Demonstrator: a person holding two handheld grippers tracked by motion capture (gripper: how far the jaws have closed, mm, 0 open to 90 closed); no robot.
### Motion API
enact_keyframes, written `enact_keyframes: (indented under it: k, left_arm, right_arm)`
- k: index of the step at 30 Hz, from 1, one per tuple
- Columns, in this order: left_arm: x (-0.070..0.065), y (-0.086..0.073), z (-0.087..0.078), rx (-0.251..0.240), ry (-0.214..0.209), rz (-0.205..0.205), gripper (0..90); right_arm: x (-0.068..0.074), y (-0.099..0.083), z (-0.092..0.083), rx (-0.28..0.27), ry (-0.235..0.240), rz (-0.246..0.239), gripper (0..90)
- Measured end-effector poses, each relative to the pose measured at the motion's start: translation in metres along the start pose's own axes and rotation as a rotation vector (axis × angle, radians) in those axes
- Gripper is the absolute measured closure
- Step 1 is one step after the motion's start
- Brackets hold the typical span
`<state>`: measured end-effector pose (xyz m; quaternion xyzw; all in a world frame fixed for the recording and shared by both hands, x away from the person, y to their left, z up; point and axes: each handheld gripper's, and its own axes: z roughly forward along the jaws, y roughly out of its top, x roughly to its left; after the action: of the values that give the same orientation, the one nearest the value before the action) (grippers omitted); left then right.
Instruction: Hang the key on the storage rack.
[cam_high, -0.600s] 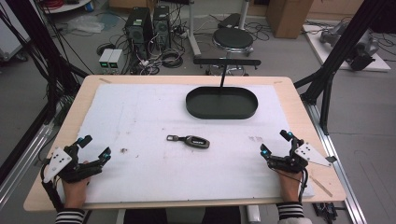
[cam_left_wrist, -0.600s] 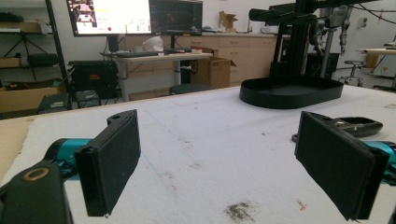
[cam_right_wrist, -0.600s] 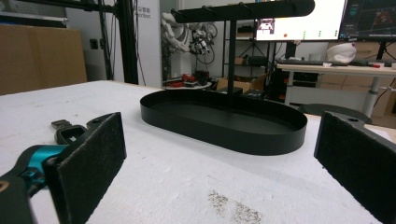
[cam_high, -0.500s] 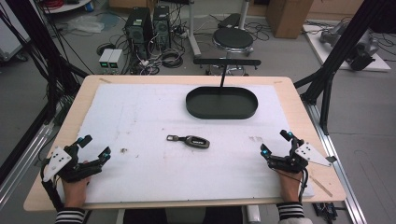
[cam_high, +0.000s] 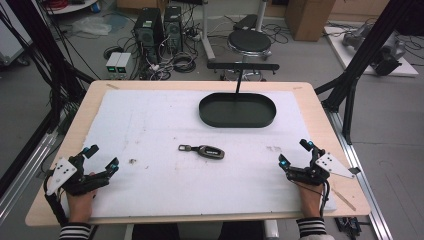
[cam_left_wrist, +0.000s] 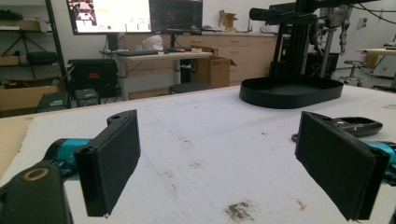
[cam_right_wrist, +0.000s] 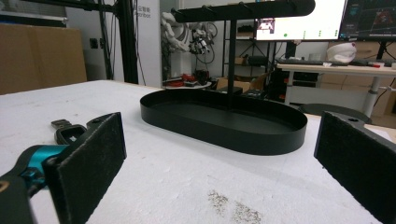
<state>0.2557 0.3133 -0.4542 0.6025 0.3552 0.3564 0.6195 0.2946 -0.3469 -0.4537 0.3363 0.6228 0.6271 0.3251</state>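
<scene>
A dark car key fob (cam_high: 209, 151) with a metal loop at its left end lies in the middle of the white mat (cam_high: 150, 120). It shows behind the right jaw in the left gripper view (cam_left_wrist: 357, 126) and behind the left jaw in the right gripper view (cam_right_wrist: 67, 132). A black oval tray (cam_high: 237, 110) with an upright T-shaped stand (cam_high: 242, 66) sits at the back centre. My left gripper (cam_high: 102, 157) rests open near the front left corner. My right gripper (cam_high: 295, 152) stands open near the front right edge. Both hold nothing.
The mat covers a wooden table (cam_high: 320, 115) with bare margins. A dirt smudge (cam_high: 133, 161) marks the mat near my left gripper. Black frame posts (cam_high: 360, 65) stand beside the table, and computers and cables (cam_high: 160, 30) lie on the floor behind.
</scene>
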Motion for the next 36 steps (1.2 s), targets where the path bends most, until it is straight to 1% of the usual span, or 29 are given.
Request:
enact_keyframes:
  k: [1, 5, 6, 7, 8, 10, 11, 12, 13, 14, 15, 16, 17, 21, 22, 23, 24, 25, 26, 27, 30, 31, 32, 34, 36]
  left_arm:
    - [0.000, 0.000, 0.000, 0.000, 0.001, 0.002, 14.6]
    - [-0.001, 0.000, 0.000, -0.002, 0.000, 0.002, 14.6]
    - [0.000, 0.000, 0.000, -0.001, 0.000, 0.001, 14.6]
    - [0.000, 0.000, 0.000, -0.002, 0.000, 0.000, 14.6]
    - [0.000, 0.000, 0.000, -0.001, 0.000, 0.002, 14.6]
    - [0.000, 0.000, 0.000, 0.001, -0.001, 0.003, 14.6]
    - [0.000, 0.000, 0.000, 0.000, -0.001, 0.001, 14.6]
    - [0.000, 0.000, 0.000, -0.001, -0.001, 0.001, 14.6]
    - [0.000, 0.000, 0.000, 0.000, -0.001, 0.001, 14.6]
    - [0.000, 0.000, 0.000, -0.001, -0.001, 0.001, 14.6]
    - [0.000, 0.000, 0.000, -0.001, -0.001, -0.001, 14.6]
    - [0.000, 0.000, 0.000, 0.000, -0.001, -0.001, 14.6]
    - [0.000, 0.000, 0.000, 0.000, -0.002, -0.001, 14.6]
    - [0.000, 0.000, 0.000, 0.001, -0.002, -0.001, 14.6]
    - [0.000, 0.000, 0.000, 0.001, -0.002, -0.002, 14.6]
    - [0.000, 0.000, 0.000, 0.001, -0.002, -0.002, 14.6]
    - [0.000, 0.000, 0.000, 0.001, -0.002, -0.002, 14.6]
    - [0.000, 0.000, 0.000, 0.001, -0.002, -0.002, 14.6]
    - [0.000, 0.000, 0.000, 0.001, -0.002, -0.002, 14.6]
    - [0.000, 0.000, 0.000, 0.001, -0.002, -0.003, 14.6]
    - [0.000, 0.000, 0.000, 0.003, -0.002, -0.002, 14.6]
    - [0.000, 0.000, 0.000, 0.003, -0.002, -0.002, 14.6]
    - [0.000, 0.000, 0.000, 0.003, -0.002, -0.002, 14.6]
    - [0.000, 0.000, 0.000, 0.002, -0.002, -0.003, 14.6]
    - [0.000, 0.000, 0.000, 0.003, -0.002, -0.003, 14.6]
  right_arm:
    - [-0.001, 0.000, 0.000, -0.003, -0.002, -0.009, 1.1]
    - [0.000, 0.000, 0.000, 0.000, 0.002, -0.002, 1.1]
    - [-0.001, 0.001, 0.001, 0.009, 0.002, -0.012, 1.1]
    - [-0.001, 0.001, 0.001, 0.009, 0.002, -0.012, 1.1]
    - [-0.001, 0.002, 0.004, 0.038, 0.018, -0.007, 1.1]
    - [-0.001, 0.005, 0.008, 0.064, 0.039, 0.004, 1.1]
    - [-0.001, 0.008, 0.010, 0.063, 0.040, -0.010, 1.1]
    - [-0.001, 0.008, 0.010, 0.063, 0.040, -0.010, 1.1]
    - [0.000, 0.011, 0.012, 0.071, 0.045, -0.015, 1.1]
    - [0.000, 0.019, 0.016, 0.088, 0.059, -0.016, 1.1]
    - [0.000, 0.019, 0.016, 0.088, 0.059, -0.016, 1.1]
    - [0.000, 0.028, 0.022, 0.105, 0.082, -0.028, 1.1]
    - [0.000, 0.028, 0.022, 0.105, 0.082, -0.028, 1.1]
    - [-0.001, 0.044, 0.035, 0.161, 0.136, -0.041, 1.1]
    - [-0.001, 0.051, 0.042, 0.180, 0.164, -0.051, 1.1]
    - [-0.001, 0.051, 0.042, 0.180, 0.164, -0.051, 1.1]
    - [0.000, 0.060, 0.050, 0.200, 0.182, -0.074, 1.1]
    - [0.000, 0.060, 0.050, 0.200, 0.182, -0.074, 1.1]
    - [0.001, 0.064, 0.054, 0.206, 0.194, -0.087, 1.1]
    - [0.002, 0.069, 0.057, 0.221, 0.206, -0.087, 1.1]
    - [0.006, 0.082, 0.070, 0.254, 0.250, -0.128, 1.1]
    - [0.008, 0.085, 0.075, 0.270, 0.264, -0.134, 1.1]
    - [0.011, 0.092, 0.083, 0.299, 0.295, -0.150, 1.1]
    - [0.012, 0.094, 0.087, 0.307, 0.304, -0.153, 1.1]
    - [0.018, 0.099, 0.097, 0.347, 0.338, -0.164, 1.1]
